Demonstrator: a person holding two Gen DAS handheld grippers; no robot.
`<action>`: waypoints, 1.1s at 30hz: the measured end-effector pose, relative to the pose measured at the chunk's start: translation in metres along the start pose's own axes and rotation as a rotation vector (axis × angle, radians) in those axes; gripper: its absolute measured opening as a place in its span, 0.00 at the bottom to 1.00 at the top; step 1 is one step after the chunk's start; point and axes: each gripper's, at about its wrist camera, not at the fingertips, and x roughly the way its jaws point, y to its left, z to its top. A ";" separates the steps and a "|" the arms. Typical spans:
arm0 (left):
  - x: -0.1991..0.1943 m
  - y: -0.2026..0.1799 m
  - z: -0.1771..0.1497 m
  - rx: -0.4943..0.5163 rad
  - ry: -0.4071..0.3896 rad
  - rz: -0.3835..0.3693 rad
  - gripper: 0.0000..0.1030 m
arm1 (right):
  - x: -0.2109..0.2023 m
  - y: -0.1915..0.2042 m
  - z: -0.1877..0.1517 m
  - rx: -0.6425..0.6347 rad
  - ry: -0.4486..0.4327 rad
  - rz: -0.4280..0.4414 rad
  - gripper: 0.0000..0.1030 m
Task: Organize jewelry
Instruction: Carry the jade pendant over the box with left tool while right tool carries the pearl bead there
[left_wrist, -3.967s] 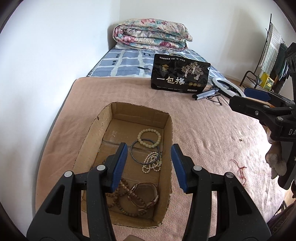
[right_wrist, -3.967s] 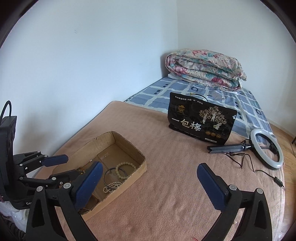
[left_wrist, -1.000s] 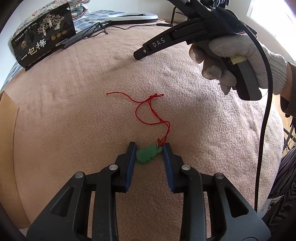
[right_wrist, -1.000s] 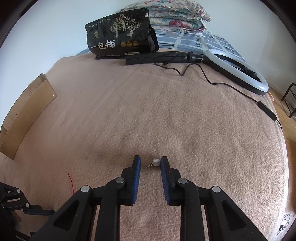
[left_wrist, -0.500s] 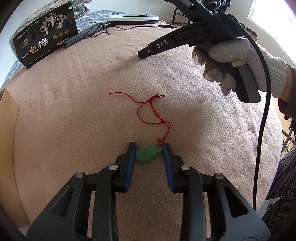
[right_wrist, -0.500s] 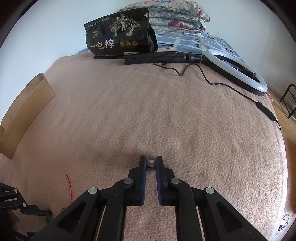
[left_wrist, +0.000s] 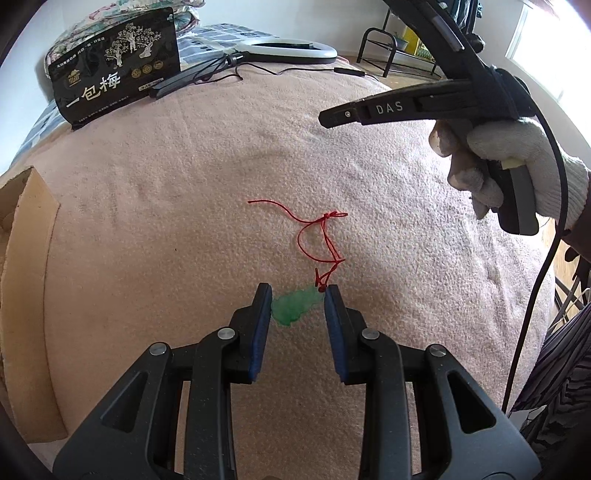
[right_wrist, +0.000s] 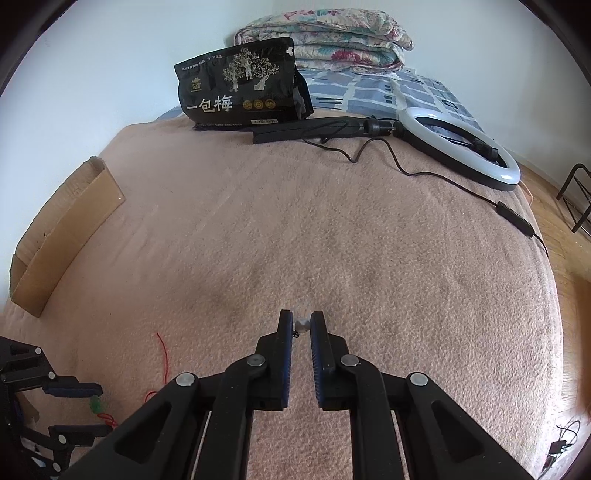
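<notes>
Left edge of both views: a corrugated cardboard box, raw brown wall, well off to the left of either tool, standing on a pink, nubbly fleece blanket that covers the bed. Left gripper: black plastic arms, blue ribbed pads, jaws partly closed and pressing on a green pendant, translucent, irregular carved shape, held across its width between the pad tips. From the pendant's right end a thin red cord runs forward, looped and knotted, its far part lying slack on the fleece ahead of the jaws. Ahead and to the right of the left tool, a hand in a white knit glove holds the black handle of the right gripper. Right gripper: same build; jaws nearly shut, pinching a small round pearl earring, smooth and pale grey-white, at the very tips, a tiny dark post showing under the bead. Far ahead of both tools: a glossy black snack bag with gold tree print, upright; to its right a ring light, white hoop on a black stand, lying flat, its black cable snaking across the blanket. Behind them, a folded floral quilt on a blue checked sheet. Nothing lies between either tool and the box except bare fleece.
</notes>
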 end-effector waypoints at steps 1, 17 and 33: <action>-0.003 0.001 0.001 -0.003 -0.007 0.001 0.28 | -0.003 0.001 0.000 -0.001 -0.002 0.000 0.07; -0.054 0.029 0.012 -0.062 -0.119 0.028 0.28 | -0.042 0.024 -0.002 -0.014 -0.025 0.018 0.07; -0.107 0.073 0.016 -0.142 -0.230 0.088 0.28 | -0.074 0.069 -0.003 -0.027 -0.029 0.047 0.07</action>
